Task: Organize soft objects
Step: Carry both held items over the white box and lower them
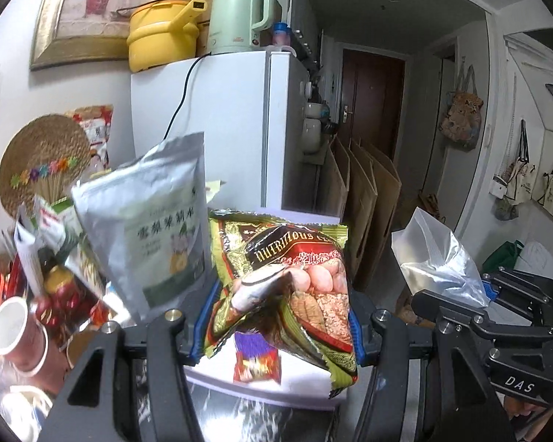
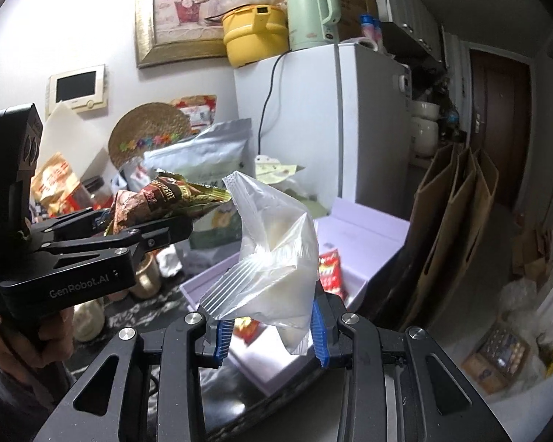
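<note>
My left claw (image 1: 276, 331) was clamped on a crumpled green-and-brown snack packet (image 1: 287, 280), its blue pads pressing the packet's lower half from both sides, so most of the packet stood above and ahead of the pads. My right claw (image 2: 269, 331) was clamped on the lower corner of a clear plastic bag (image 2: 272, 258) with white contents, and the bag rose up and forward from the pads. Both loads hung clear of the bench.

A shallow lilac box (image 2: 365, 235) lay below and ahead of both claws, with a small red packet (image 2: 330, 270) already inside it. I judged it the likely destination.

Procedure for this step, as I judged it:
1. I needed to keep both grips unchanged, since soft film slips when the pressure eases.
2. The left load had to stay apart from the silver pouch (image 1: 155, 221), which stood just beside it on the left.
3. Each load was best lowered into a bare part of the box before release.
4. One claw at a time seemed safer, because the two stood near each other.
</note>
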`<state>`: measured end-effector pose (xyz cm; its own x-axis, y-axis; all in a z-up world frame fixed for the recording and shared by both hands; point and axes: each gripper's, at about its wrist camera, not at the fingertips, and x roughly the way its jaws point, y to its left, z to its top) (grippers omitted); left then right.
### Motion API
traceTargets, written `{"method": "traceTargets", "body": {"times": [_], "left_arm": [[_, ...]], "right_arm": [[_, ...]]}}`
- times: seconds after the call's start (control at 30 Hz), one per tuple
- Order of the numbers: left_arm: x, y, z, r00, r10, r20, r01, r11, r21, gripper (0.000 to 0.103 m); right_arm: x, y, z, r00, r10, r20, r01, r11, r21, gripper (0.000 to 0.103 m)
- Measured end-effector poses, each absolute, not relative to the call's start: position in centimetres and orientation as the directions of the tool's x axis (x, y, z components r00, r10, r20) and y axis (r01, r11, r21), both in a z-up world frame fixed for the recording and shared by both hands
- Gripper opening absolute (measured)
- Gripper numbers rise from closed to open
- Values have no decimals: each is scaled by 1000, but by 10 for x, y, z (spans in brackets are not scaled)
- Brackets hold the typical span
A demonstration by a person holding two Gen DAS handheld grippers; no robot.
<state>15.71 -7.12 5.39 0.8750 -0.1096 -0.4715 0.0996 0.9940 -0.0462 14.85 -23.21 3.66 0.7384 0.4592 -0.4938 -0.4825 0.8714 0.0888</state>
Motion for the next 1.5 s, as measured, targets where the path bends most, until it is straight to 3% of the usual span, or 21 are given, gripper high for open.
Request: {"method": "traceTargets", "body": {"times": [0.43,0.97,1.33,1.5], "left_arm": [[240,-78,44,849,-79,-523,95,995,4,56],[302,-84,-11,776,-52,-629,98,994,38,56],[310,-82,-49,713,-51,-699,107,994,36,56],[306,-78,-63,681,-61,-729,105,994,15,56]], "right_arm": [[219,-230,35,754,420,-504,-455,888,60,35],[285,-220,-13,722,369,-586,-421,906,53,35],[295,-212,-54,646,394,-654,-450,889,91,35],[296,-211,-67,579,467,-669,-474,860,190,35]]}}
